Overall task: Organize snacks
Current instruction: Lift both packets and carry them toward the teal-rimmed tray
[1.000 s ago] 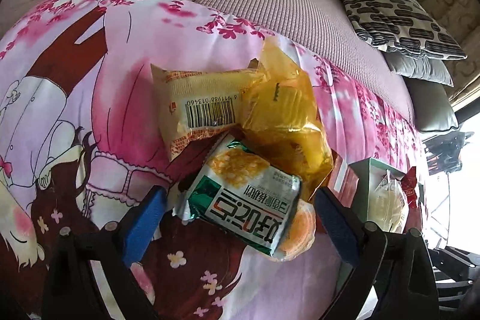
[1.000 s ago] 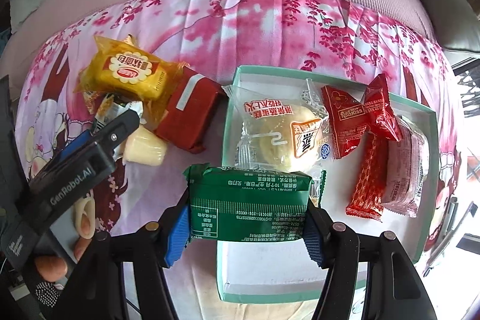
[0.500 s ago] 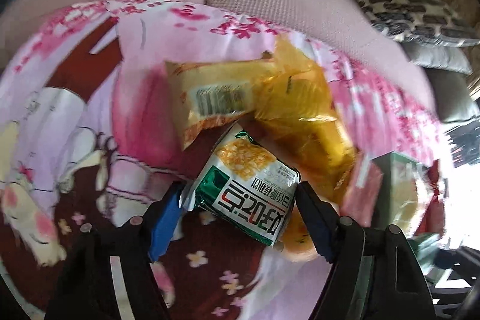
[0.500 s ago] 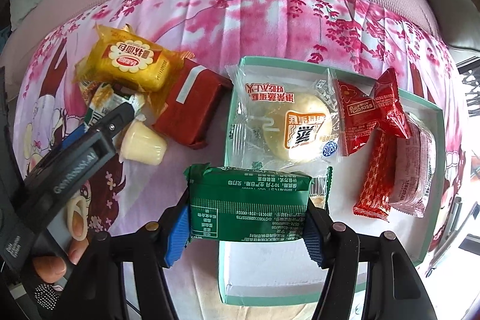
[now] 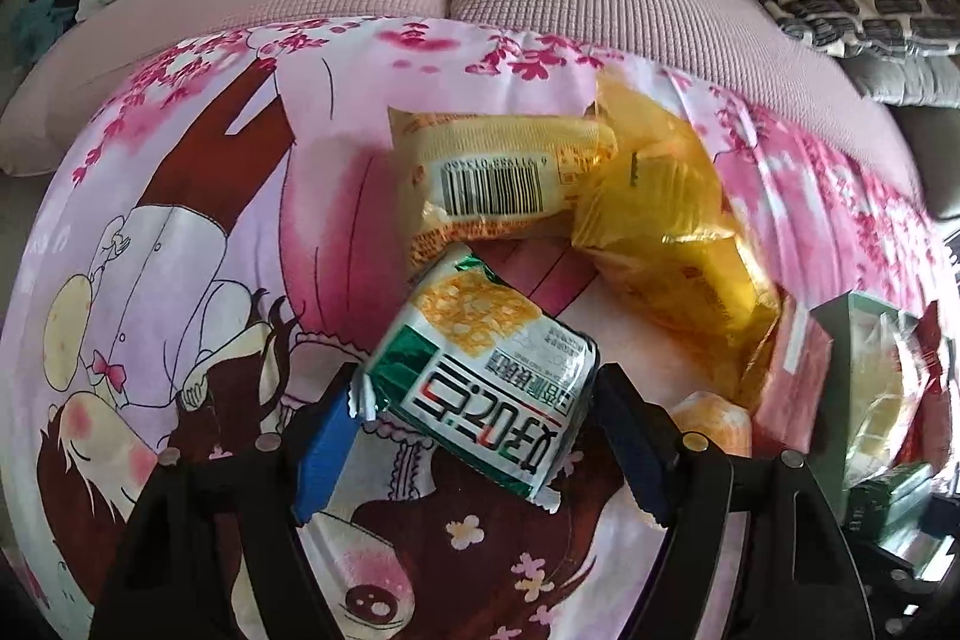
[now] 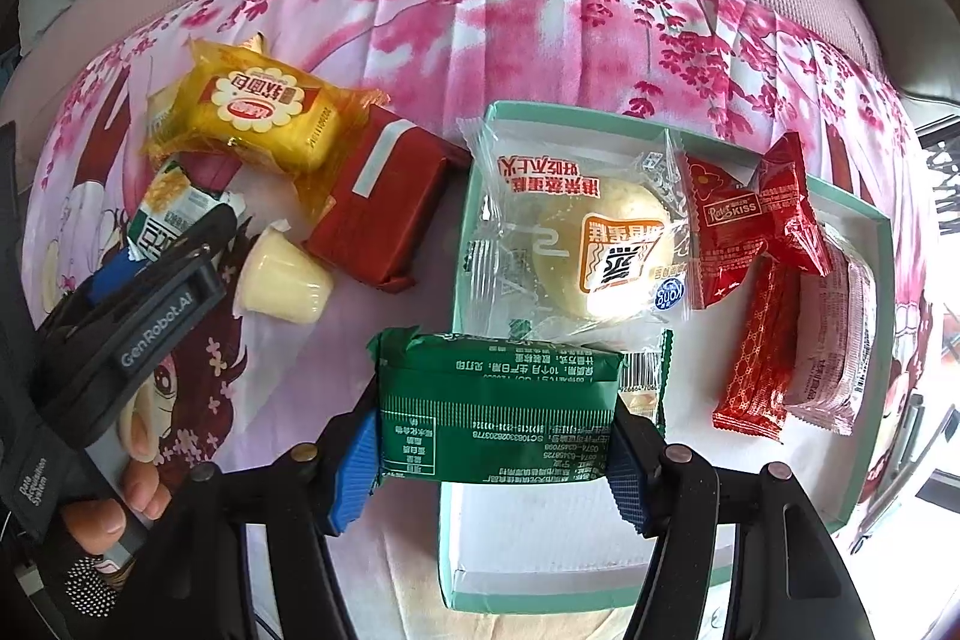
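- Left gripper, lower centre of its view, is clamped on the green-and-white cracker pack by the corners, so it could twist loose.
- Right gripper pinches a green snack pack over the teal box, lower centre; dropping early lands it on the rim.
- That box holds a steamed cake, red candy packs and a pink wafer pack, right side.

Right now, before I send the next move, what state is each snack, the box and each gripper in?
Left gripper: clamped on the green-and-white cracker pack.
Right gripper: clamped on the dark green pack, above the box's near left part.
Teal box: open, no lid on it.
Steamed cake, red candy packs: lying inside the box.
Yellow bread pack, red brick pack, jelly cup: outside, on the blanket; cup tipped over.
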{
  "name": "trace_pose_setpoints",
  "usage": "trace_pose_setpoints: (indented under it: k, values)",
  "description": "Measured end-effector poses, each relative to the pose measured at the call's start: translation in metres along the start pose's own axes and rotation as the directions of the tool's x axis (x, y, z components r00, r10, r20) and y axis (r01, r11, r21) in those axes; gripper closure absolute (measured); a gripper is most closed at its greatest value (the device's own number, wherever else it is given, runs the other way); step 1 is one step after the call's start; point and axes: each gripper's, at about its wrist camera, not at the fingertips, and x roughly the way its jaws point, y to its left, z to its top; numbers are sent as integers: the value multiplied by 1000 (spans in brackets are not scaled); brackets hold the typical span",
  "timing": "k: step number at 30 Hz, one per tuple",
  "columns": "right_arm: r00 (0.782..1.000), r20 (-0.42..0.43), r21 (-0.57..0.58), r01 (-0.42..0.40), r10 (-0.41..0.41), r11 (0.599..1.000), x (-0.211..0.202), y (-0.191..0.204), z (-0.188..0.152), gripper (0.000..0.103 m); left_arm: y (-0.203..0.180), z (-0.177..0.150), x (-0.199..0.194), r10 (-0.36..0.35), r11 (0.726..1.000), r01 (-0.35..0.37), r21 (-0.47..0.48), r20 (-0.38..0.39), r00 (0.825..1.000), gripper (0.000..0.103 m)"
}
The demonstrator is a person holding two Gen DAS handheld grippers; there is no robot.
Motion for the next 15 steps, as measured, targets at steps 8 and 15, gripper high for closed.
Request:
trace_pose_setpoints:
  k: [8,15]
  values:
    - [1000,-7,9,5,-5,1000,3,-2,0,36,-2,-2,4,20,1000,-20,1,17,1000,25]
    - [1000,-10,23,10,-10,1000,5,-3,0,36,-4,-6,-3,4,1000,-4,-5,33,999,37]
